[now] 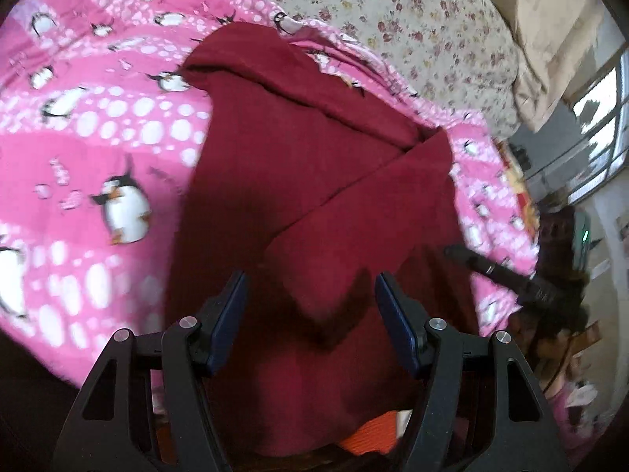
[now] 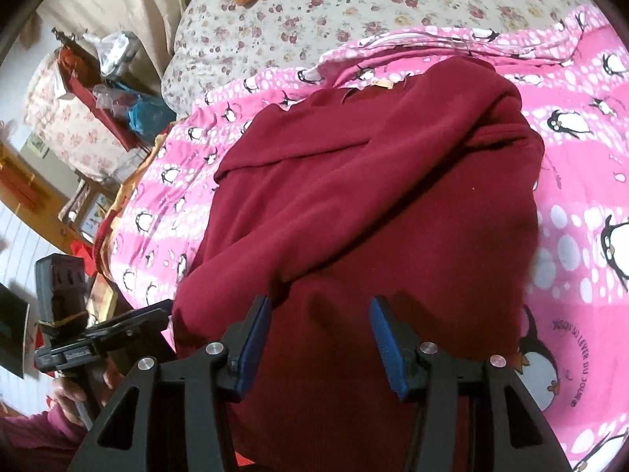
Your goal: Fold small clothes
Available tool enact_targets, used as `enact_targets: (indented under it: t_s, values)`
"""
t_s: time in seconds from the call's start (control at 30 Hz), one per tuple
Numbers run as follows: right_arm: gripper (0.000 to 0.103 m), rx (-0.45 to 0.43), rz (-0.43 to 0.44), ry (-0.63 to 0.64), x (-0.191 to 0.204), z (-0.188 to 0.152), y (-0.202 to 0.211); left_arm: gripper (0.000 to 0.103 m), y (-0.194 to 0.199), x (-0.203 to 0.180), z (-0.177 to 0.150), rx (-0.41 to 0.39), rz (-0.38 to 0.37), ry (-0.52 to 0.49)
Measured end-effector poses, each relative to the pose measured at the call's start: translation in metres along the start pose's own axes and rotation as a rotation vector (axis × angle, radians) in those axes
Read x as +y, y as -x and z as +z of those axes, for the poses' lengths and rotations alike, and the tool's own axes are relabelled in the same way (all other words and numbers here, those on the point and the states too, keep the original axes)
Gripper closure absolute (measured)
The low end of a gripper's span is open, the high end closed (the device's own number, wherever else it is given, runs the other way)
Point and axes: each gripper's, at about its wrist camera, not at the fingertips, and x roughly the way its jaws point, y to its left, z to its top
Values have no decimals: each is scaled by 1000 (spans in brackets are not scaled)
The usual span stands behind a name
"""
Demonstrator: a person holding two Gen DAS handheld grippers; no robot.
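Both grippers' jaws wide open, empty, over maroon garment [image 1: 314, 165].

Daylit, motion-blurred fisheye views; edges bend, corners go black.

Both cameras sit just behind their own fingers and look forward and down along them onto a bed. The left wrist view rides the left gripper [image 1: 310, 291], close above a dark red knitted garment [image 1: 314, 181] that fills the middle of the frame, with the pink penguin-print blanket [image 1: 98, 126] spreading to its left and the right gripper's black body [image 1: 511, 275] entering from the right edge. The right wrist view rides the right gripper [image 2: 320, 316], equally close, and faces the same garment [image 2: 373, 196] from the opposite side. Both views share the garment, the blanket [image 2: 582, 165] and the floral cream bedsheet [image 2: 314, 11] beyond.
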Motion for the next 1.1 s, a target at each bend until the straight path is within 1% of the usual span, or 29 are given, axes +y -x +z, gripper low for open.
enact_targets:
  t_s: [0.03, 0.07, 0.1, 0.13, 0.17, 0.23, 0.3, 0.37, 0.47, 0.5, 0.57, 0.67, 0.73, 0.83, 0.87, 0.9, 0.93, 0.97, 1.03, 1.1]
  values:
    - [53, -5, -5, 4, 0, 0, 1, 45, -2, -2, 4, -1, -11, 3]
    - [53, -9, -17, 9, 0, -1, 3, 56, -3, -5, 7, -5, -16, -5]
    - [53, -11, -36, 12, -1, -1, 4, 78, -4, -9, 11, -4, -13, -24]
    - [53, -14, -53, 12, -2, 0, 6, 84, -2, -16, 16, -8, -4, -56]
    - [53, -21, -69, 7, -5, 1, 9, 84, 3, -24, 22, -34, 1, -95]
    - [53, -41, -82, -2, -10, 4, 15, 89, 17, -38, 40, -93, 5, -159]
    - [52, -58, -101, -4, -14, 8, 21, 89, 32, -45, 61, -160, 13, -187]
    - [52, -78, -145, 2, -19, 14, 26, 89, 50, -49, 91, -242, 27, -197]
    - [47, -111, -220, 12, -26, 28, 32, 89, 63, -48, 134, -305, 54, -189]
    - [44, -118, -261, 20, -27, 33, 32, 89, 64, -46, 147, -304, 55, -179]
    - [44, -140, -343, 53, -31, 45, 31, 89, 60, -40, 169, -298, 52, -148]
    - [44, -147, -385, 94, -36, 63, 22, 89, 48, -32, 197, -281, 69, -115]
    - [44, -117, -423, 143, -38, 76, 7, 89, 40, -28, 209, -268, 75, -98]
    - [46, -70, -469, 234, -39, 85, -13, 89, 31, -26, 221, -263, 98, -97]
    - [48, -58, -504, 271, -40, 87, -21, 89, 31, -26, 223, -263, 99, -99]
    - [59, -49, -525, 286, -42, 90, -26, 89, 30, -26, 226, -264, 99, -102]
    - [76, -38, -537, 287, -47, 94, -30, 89, 29, -26, 228, -266, 102, -105]
    - [82, -34, -539, 275, -52, 95, -31, 89, 28, -25, 228, -269, 108, -106]
    - [89, -56, -505, 243, -58, 96, -23, 89, 22, -20, 228, -262, 133, -104]
    - [89, -64, -496, 232, -61, 92, -16, 89, 6, -5, 226, -239, 172, -85]
